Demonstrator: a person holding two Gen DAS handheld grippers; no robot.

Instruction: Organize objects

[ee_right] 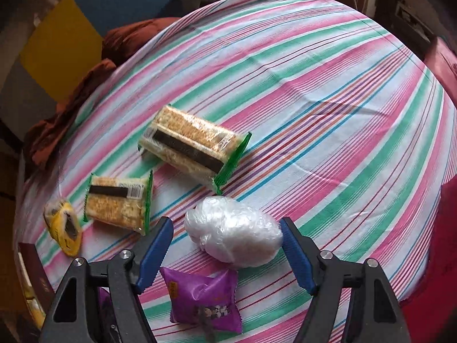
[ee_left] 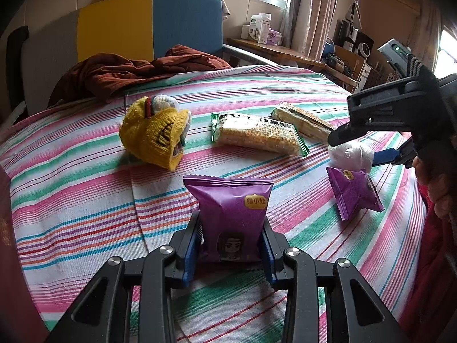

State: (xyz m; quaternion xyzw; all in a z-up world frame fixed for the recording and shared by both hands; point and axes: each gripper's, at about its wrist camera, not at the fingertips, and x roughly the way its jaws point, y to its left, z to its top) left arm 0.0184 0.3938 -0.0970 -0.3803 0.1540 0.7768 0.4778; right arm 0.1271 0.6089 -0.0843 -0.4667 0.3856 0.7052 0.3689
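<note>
My left gripper (ee_left: 231,228) is shut on a purple snack packet (ee_left: 231,211), which stands upright between its blue pads just above the striped cloth (ee_left: 85,185). In the right wrist view, my right gripper (ee_right: 225,240) points steeply down with its jaws around a white crumpled plastic bundle (ee_right: 234,234). The right pad is at the bundle's edge and the left pad stands clear of it. The same bundle (ee_left: 351,155) shows in the left wrist view under the right gripper (ee_left: 352,150). A second purple packet (ee_right: 202,300) lies flat just below the bundle.
Two green-edged cracker packets (ee_right: 194,145) (ee_right: 117,205) and a yellow knitted bundle (ee_left: 154,134) lie on the striped cloth. A brown garment (ee_left: 128,71) is heaped at the far edge before a yellow and blue chair (ee_left: 148,23). A hand (ee_left: 437,188) is at the right.
</note>
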